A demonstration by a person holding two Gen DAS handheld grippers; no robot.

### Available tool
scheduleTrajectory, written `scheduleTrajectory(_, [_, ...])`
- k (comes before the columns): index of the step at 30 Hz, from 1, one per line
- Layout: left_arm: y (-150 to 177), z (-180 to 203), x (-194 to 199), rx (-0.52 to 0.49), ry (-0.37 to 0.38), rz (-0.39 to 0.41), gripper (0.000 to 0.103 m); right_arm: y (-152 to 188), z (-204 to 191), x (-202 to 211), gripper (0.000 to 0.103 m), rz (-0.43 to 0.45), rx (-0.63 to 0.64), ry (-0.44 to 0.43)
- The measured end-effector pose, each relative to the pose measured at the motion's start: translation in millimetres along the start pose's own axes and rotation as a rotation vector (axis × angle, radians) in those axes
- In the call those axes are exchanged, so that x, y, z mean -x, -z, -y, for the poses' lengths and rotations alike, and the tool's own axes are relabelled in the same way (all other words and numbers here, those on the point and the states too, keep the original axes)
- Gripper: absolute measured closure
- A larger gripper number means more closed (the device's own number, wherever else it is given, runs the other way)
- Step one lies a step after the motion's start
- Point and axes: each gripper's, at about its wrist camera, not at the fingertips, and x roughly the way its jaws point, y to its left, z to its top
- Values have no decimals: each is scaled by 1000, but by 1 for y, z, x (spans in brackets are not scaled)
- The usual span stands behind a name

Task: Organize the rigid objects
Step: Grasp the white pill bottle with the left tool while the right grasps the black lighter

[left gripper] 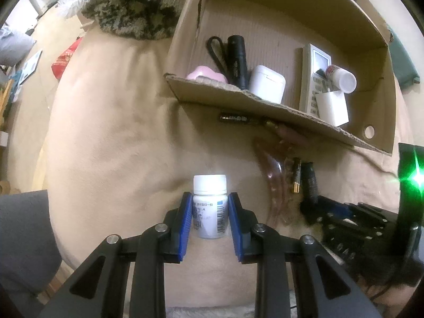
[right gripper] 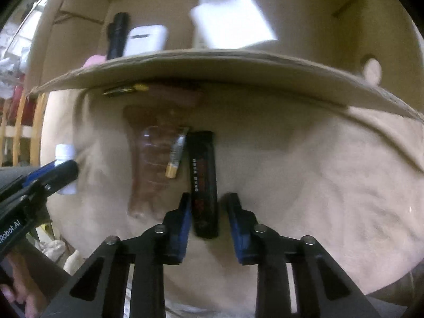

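Note:
A white pill bottle (left gripper: 209, 212) with a printed label lies on the beige cloth, and my left gripper (left gripper: 210, 196) is shut on its sides. It also shows at the left edge of the right wrist view, the bottle (right gripper: 65, 153) in the left gripper (right gripper: 61, 169). A black rectangular bar (right gripper: 204, 175) with red print lies between the fingers of my right gripper (right gripper: 208, 197). The left pad is close against the bar, and a gap shows at the right pad (right gripper: 234, 212). The same bar (left gripper: 310, 182) is at the right of the left wrist view.
An open cardboard box (left gripper: 265, 106) stands just beyond, holding a black flashlight (left gripper: 237, 58), a white case (left gripper: 266, 83), a remote (left gripper: 312, 84), a white bottle (left gripper: 341, 75) and a white cube (left gripper: 332, 107). A battery (right gripper: 175, 159) and a brownish clear plastic piece (right gripper: 151, 159) lie left of the bar. Another battery (left gripper: 235, 118) sits under the box edge.

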Motion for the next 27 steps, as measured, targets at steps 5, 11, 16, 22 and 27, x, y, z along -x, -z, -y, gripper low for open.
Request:
scheduleTrajectory(5, [-9,-7,-3,21,-11,9,79,0,3,6,75,40,-29,2])
scheduleTrajectory(11, [-1,-4,-4,1,-27,7,79,4,-21,-1,74,72,56,102])
scheduleTrajectory(16, [10,15,-10,-138,-86,20,79,24,-24,1,82,64,70,104])
scheduleTrajectory(22, [16,22,-7,-192,-119,36,79,45,-14,21,83,131,43,85])
scheduleTrajectory(27, [12,26,8,-176,-114,89,79,35,-13,40,83,173,-3,-4])
